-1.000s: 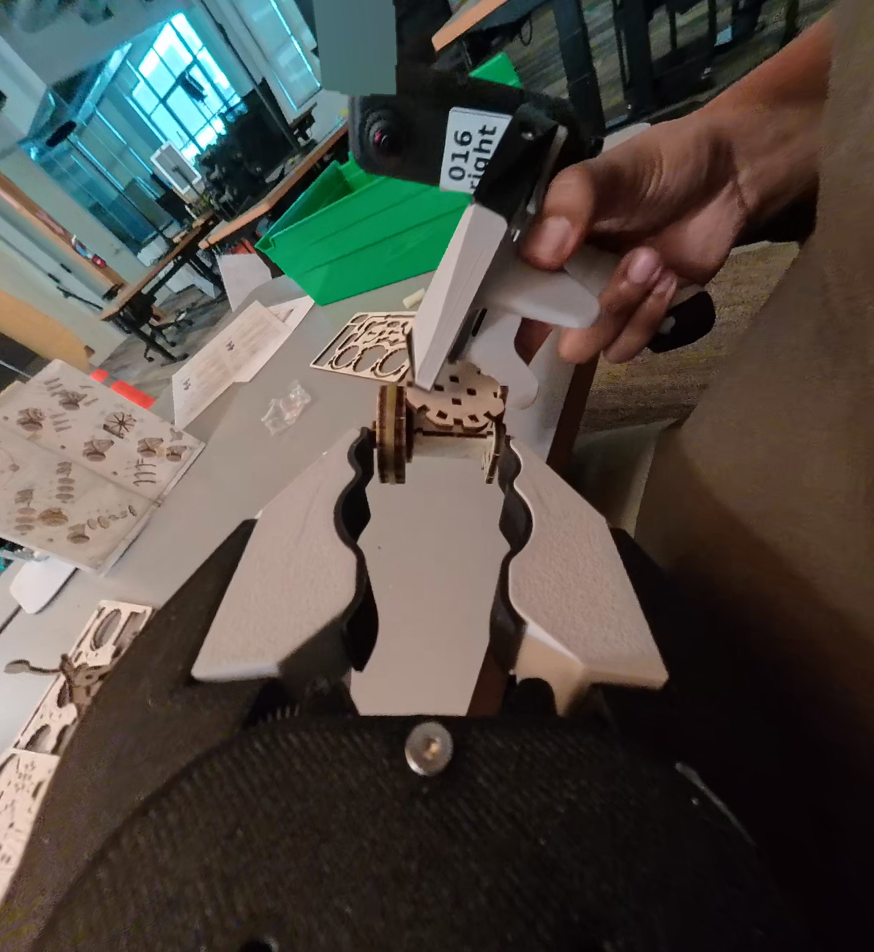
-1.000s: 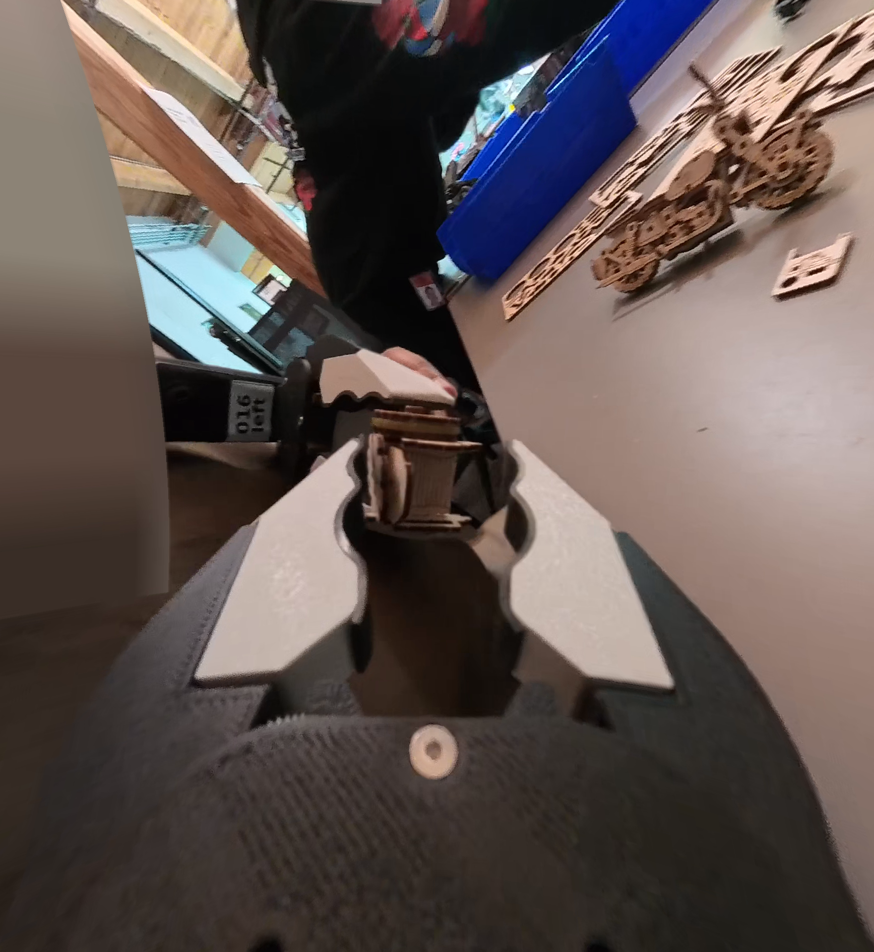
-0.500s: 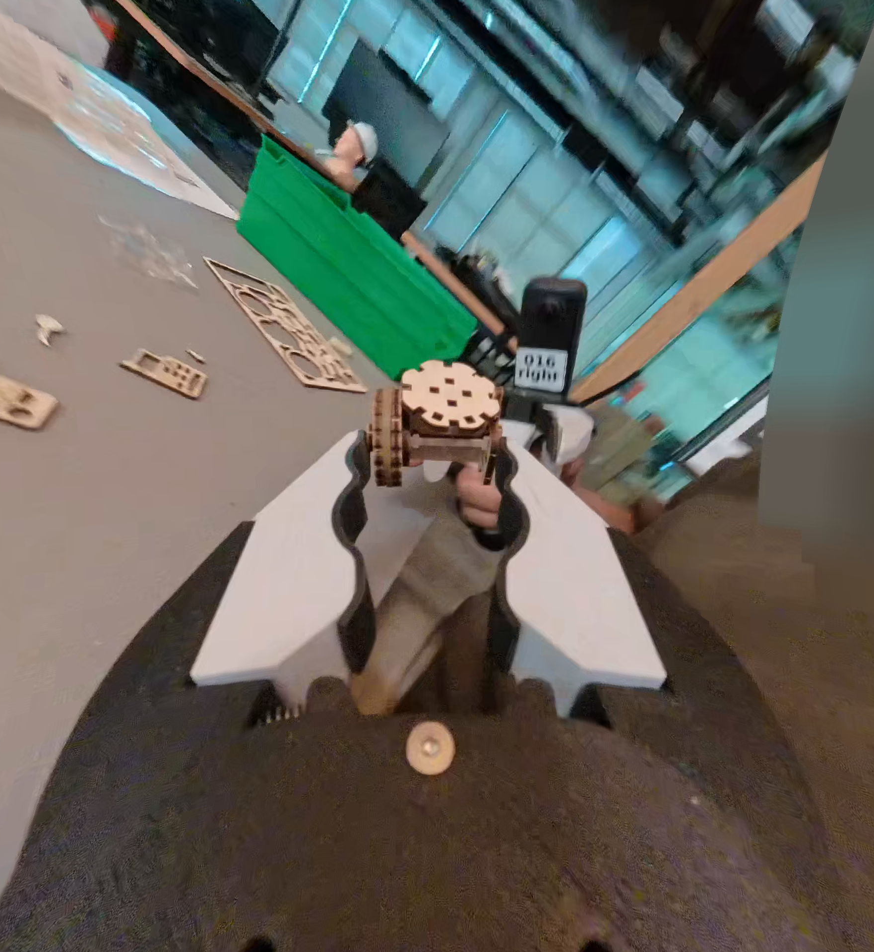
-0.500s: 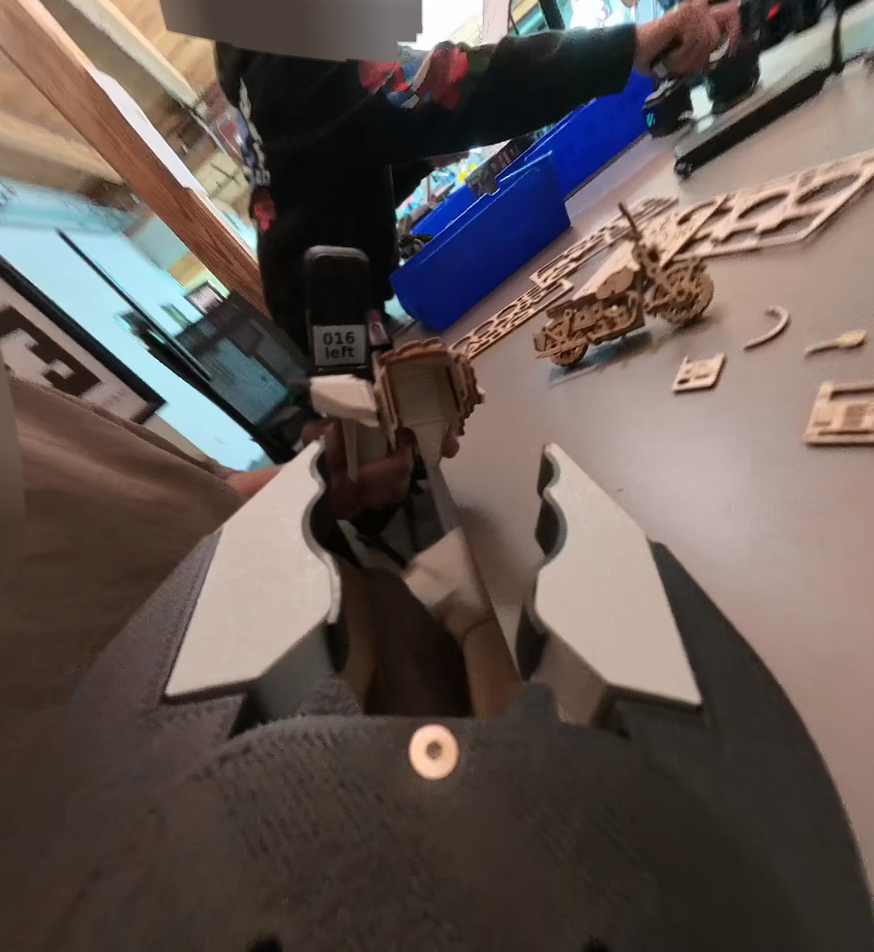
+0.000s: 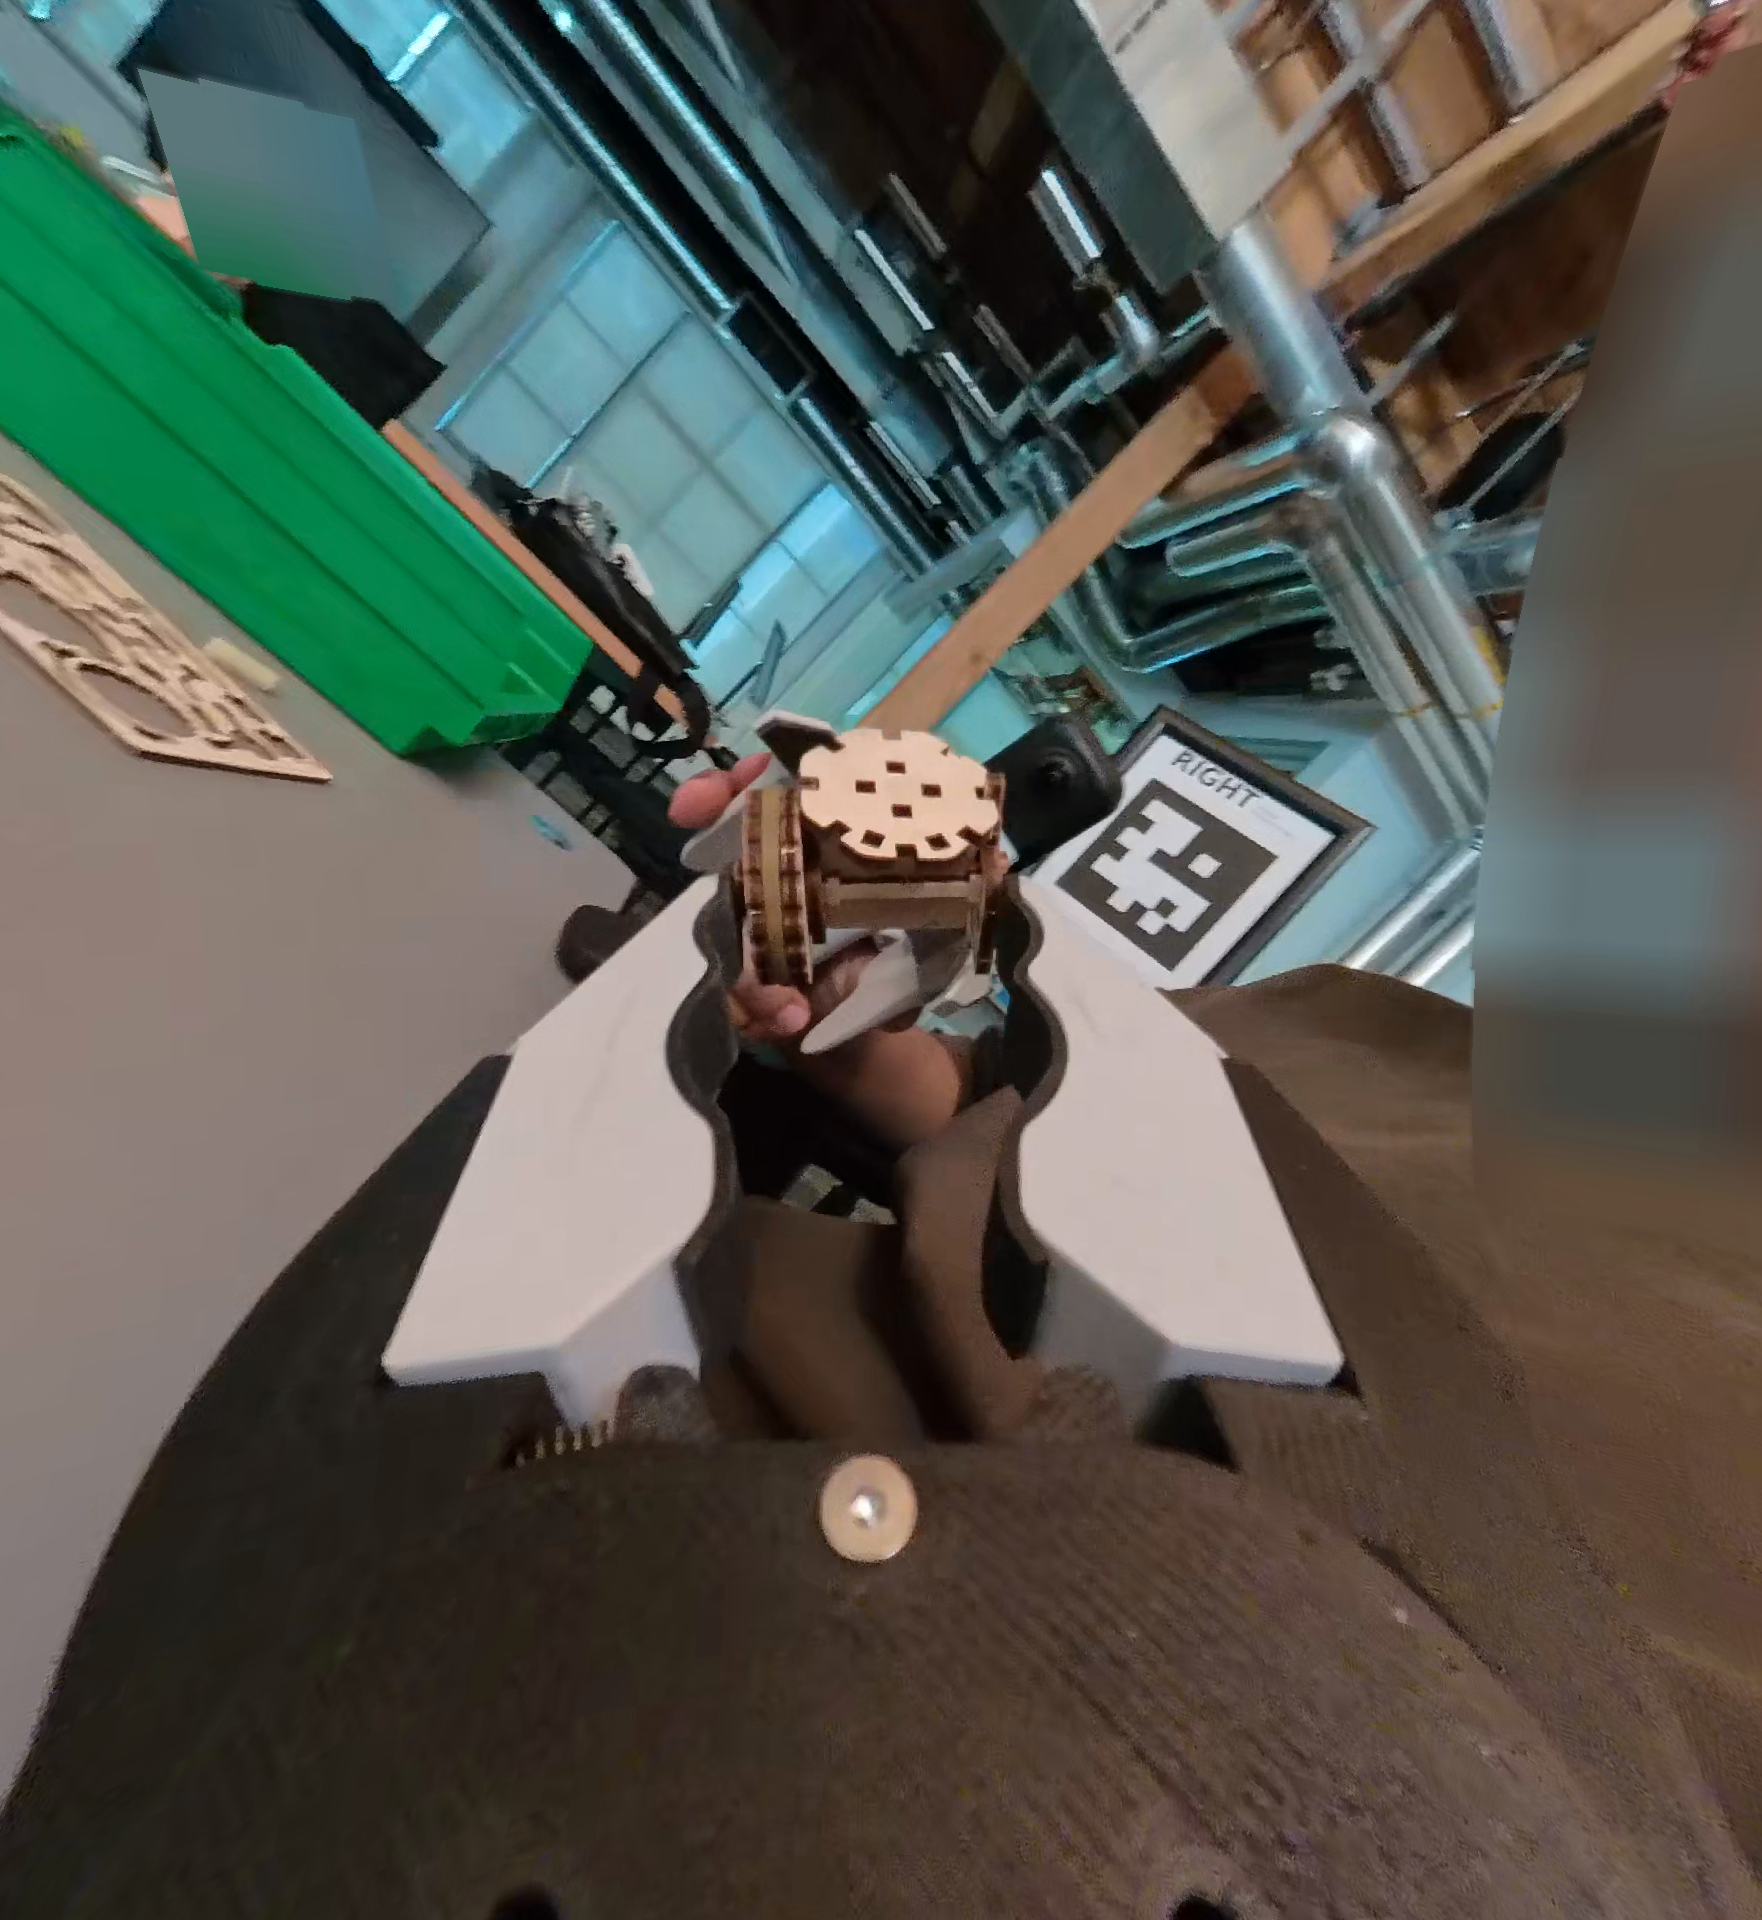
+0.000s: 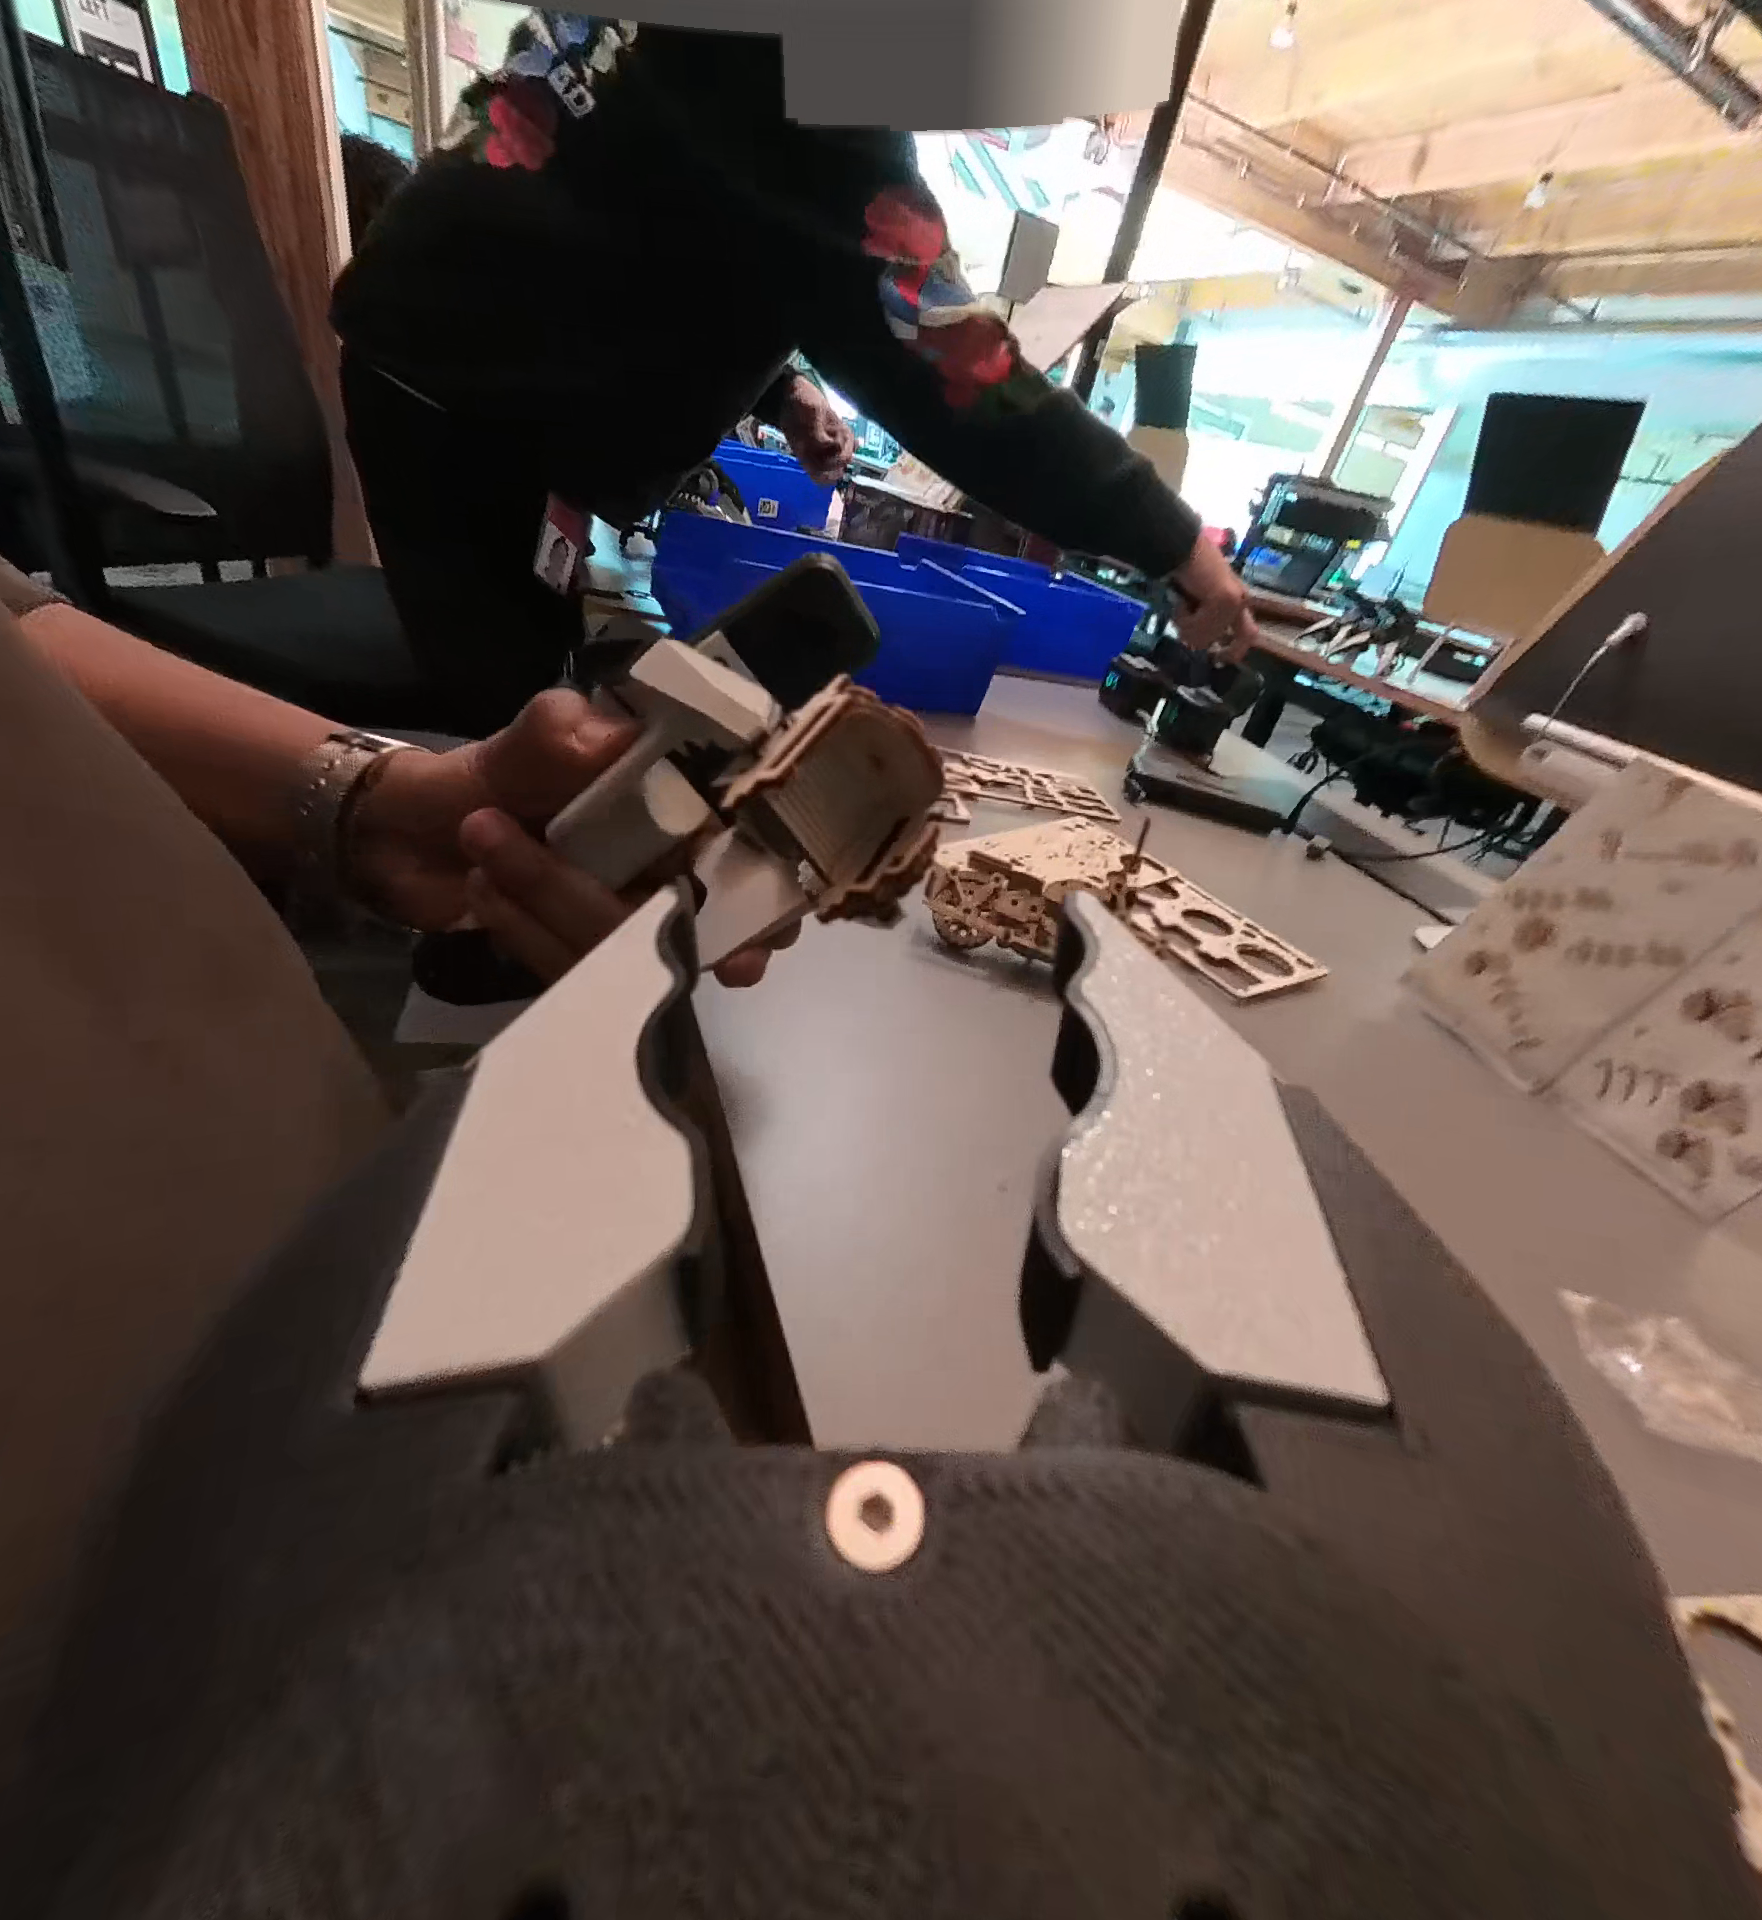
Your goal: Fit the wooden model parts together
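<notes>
Left wrist view shows your left gripper (image 5: 869, 914) clamped on the wooden drum (image 5: 872, 842), raised above the table (image 6: 887, 1091). Your right gripper (image 6: 872, 935) is wide and empty (a fresh part seems needed next). Green bin (image 5: 233, 457) and blue bin (image 6: 856, 634): contents hidden.

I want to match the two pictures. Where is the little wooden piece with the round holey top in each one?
Left wrist view: the wooden piece sits at picture centre, clamped at the tips of the left gripper.
Right wrist view: the same piece is left of centre, up off the grey table, in the far gripper.
Shared landmark: the hand holding that gripper.
</notes>
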